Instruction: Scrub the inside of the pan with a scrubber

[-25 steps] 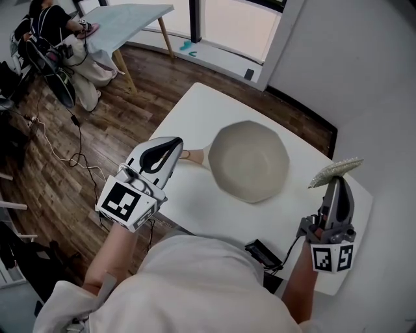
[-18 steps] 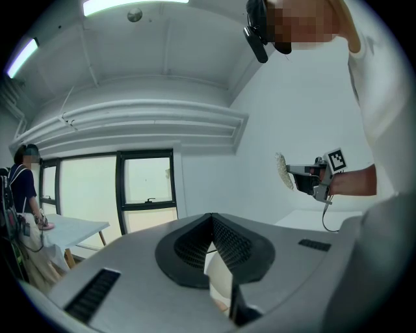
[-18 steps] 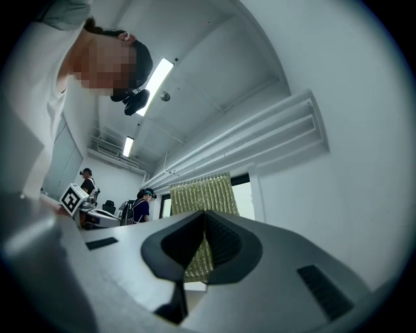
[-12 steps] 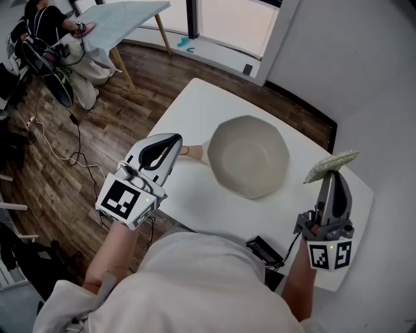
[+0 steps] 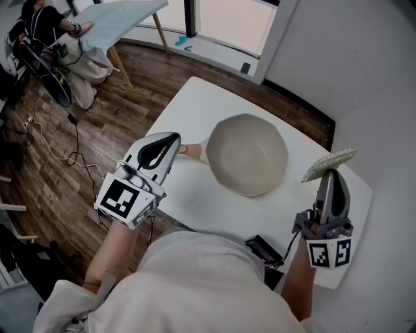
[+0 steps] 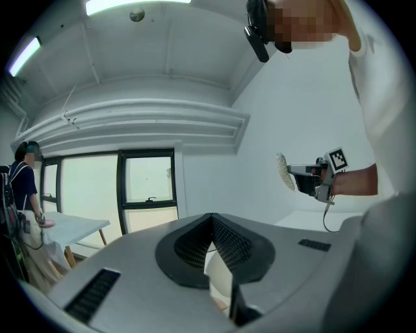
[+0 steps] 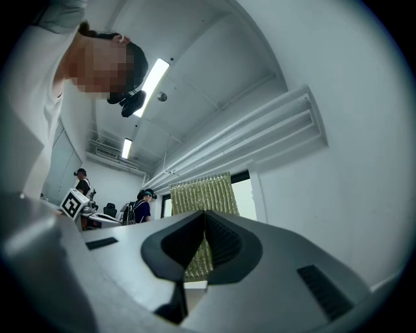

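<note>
The cream pan point(image 5: 250, 159) sits about the middle of the white table point(image 5: 195, 104), open side up, with its handle point(image 5: 190, 151) pointing at the table's left edge. The left gripper point(image 5: 177, 140) comes in level over that edge. Its fingers are drawn together on the handle, the wooden end caught low between them (through that gripper's own camera the cream of the pan runs away just past the tips).

The right gripper point(image 5: 328, 175) is held up near the table's right corner, well apart from the pan and tipped a little upward. Its fingers are clamped on the scrubber point(image 5: 331, 162), a flat, glittery gold-green sheet that stands out beyond the tips. The scrubber hangs in the air, touching neither pan nor table.

At the table's near edge, by the right forearm, a small black device point(image 5: 263, 252) with a cable shows. Beyond the table there is wooden floor point(image 5: 130, 97) with loose cables on it. A second table point(image 5: 130, 16) stands at the far left, with a person seated by it.
</note>
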A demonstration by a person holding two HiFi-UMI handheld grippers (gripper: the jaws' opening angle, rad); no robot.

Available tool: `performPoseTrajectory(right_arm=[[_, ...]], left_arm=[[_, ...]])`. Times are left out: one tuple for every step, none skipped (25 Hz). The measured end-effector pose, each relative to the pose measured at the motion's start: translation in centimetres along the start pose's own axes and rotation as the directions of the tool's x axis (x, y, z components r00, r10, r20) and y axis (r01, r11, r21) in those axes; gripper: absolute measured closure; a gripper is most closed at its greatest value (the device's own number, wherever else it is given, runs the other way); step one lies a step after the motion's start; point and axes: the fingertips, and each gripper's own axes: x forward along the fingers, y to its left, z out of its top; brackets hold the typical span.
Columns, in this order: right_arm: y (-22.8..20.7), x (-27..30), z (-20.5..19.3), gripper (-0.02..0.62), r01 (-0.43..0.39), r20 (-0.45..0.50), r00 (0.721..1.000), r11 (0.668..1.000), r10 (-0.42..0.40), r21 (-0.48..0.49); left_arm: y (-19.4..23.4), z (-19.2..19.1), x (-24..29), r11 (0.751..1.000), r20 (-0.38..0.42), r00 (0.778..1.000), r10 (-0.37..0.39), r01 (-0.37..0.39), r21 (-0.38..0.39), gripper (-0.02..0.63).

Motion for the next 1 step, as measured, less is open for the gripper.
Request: performPoseTrajectory(right_arm=[[-0.09, -0.03, -0.10, 0.572, 0.002, -0.002, 1.000, 1.000, -0.002, 0.007]], left_arm=[[-0.01, 0.02, 0.03, 1.000, 0.000, 1.000, -0.001, 0.001, 0.000, 0.594]])
